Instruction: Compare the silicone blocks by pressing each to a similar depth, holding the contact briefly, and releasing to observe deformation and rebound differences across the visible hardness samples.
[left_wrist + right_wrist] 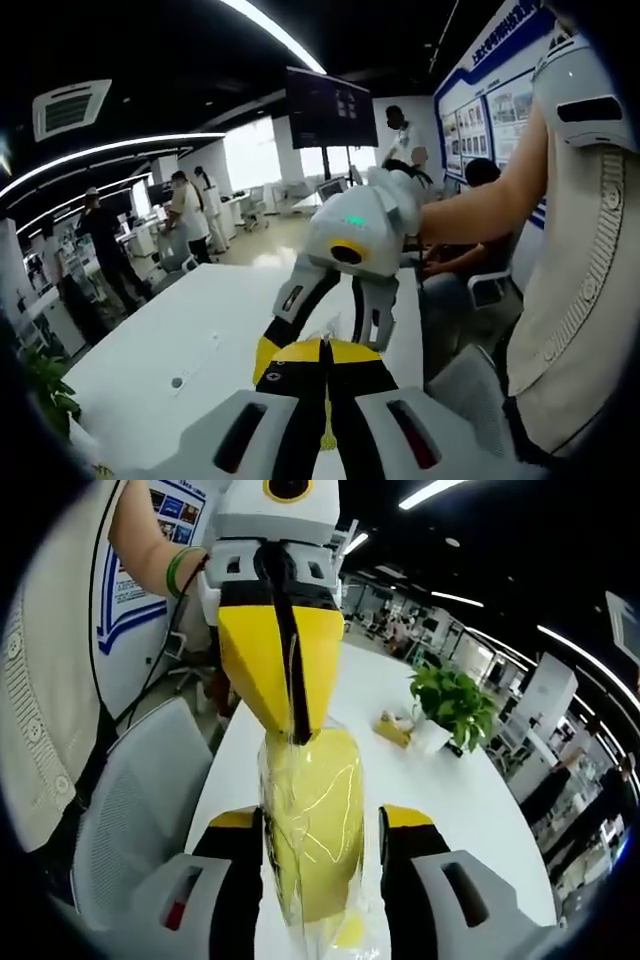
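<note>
A yellow silicone block [315, 825] in a clear plastic wrapper hangs above the white table. My left gripper [295, 732] comes down from above with its yellow jaws shut on the top of the wrapper. My right gripper [320, 820] is open, one jaw on each side of the block; the left jaw touches the wrapper and the right jaw stands a little clear. In the left gripper view my left gripper [325, 350] is closed tip to tip. The right gripper [322, 340] faces it with fingers [290, 310] spread around those tips. The block is mostly hidden there.
The long white table [460, 790] carries a potted plant [455, 705] and a small yellowish pack [393, 728] further along. A grey mesh chair [130, 820] stands at the near edge. The person's arm [480, 210] reaches in from the right. Several people [190, 215] stand far behind.
</note>
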A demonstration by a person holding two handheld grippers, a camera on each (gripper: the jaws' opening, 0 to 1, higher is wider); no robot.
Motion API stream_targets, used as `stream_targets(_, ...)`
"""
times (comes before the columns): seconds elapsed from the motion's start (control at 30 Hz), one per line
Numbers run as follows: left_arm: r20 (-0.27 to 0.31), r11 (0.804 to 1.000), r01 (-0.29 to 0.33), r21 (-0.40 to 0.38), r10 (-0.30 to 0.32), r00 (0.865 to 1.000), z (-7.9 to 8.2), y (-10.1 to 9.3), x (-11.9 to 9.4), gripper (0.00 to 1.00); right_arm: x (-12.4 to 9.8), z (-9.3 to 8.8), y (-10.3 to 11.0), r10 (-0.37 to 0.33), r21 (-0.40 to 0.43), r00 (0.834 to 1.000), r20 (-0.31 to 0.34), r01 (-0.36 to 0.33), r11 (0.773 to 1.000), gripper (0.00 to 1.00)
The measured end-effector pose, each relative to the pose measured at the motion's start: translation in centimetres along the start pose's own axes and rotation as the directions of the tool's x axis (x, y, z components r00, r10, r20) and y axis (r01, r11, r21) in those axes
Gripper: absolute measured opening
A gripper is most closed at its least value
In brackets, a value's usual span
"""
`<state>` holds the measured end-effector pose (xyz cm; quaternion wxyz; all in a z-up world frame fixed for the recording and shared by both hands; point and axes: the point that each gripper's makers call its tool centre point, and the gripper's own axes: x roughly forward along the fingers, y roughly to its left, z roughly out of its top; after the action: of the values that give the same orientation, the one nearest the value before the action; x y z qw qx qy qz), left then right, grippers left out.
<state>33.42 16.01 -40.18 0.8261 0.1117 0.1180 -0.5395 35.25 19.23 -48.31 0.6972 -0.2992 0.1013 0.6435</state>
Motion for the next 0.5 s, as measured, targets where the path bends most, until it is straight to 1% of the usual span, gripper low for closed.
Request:
stream_targets(0.07,-0.004,1.0,-0.005,-0.03,0.004,1.0,-0.4,0.3,0.1,0.0,0.0,-0.2,0.2,0.002,0.013,1.0,-0.003,-0.002,1.0,0.45)
stream_targets(0.13,0.006,0.998,-0.005,-0.057,0.005,1.0,-0.5,0.4,0.2,0.0,0.0,-0.5,0.4,0.005,0.023,1.0,-0.007,-0.005,1.0,0.47)
stream_targets(0.2,0.005,0.998,-0.01,-0.065,0.011,1.0,-0.6,0.6,0.2,0.0,0.0,-0.7,0.7,0.008,0.04,1.0,-0.009,-0.007,0.999,0.48)
stream_targets(0.37,0.005,0.996,-0.009,-0.089,0.009,1.0,-1.0,0.6,0.4,0.0,-0.2,-0.6,1.1,-0.005,0.063,1.0,-0.005,0.005,0.998,0.57)
stream_targets(0.4,0.005,0.996,-0.009,-0.092,0.009,1.0,-1.1,0.7,0.5,0.0,-0.3,-0.5,1.2,-0.011,0.065,1.0,0.005,0.01,0.998,0.57)
stream_targets(0.5,0.005,0.995,-0.007,-0.1,0.007,1.0,-1.3,0.8,0.6,0.0,-0.4,-0.9,1.1,-0.026,0.077,1.0,-0.004,0.026,0.997,0.58)
